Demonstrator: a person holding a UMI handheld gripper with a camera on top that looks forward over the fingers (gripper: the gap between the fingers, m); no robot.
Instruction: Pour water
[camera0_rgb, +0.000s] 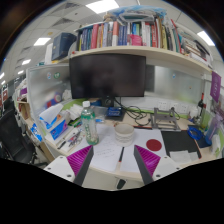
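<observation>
A clear water bottle (90, 127) with a white cap stands on the white desk (110, 140), beyond my left finger. A pale bowl (123, 129) sits just right of it, further back. A small red dish (153, 145) lies ahead of my right finger. My gripper (112, 162) is open and empty, held above the desk's near part. The magenta pads (79, 160) stand wide apart. A dark pen (120, 154) lies on the desk between the fingers, untouched.
A dark monitor (107, 75) stands at the back under a shelf of books (125, 35). A black notebook (181, 142) lies at the right. Boxes and clutter (55, 122) crowd the left side. A black chair (12, 135) is at far left.
</observation>
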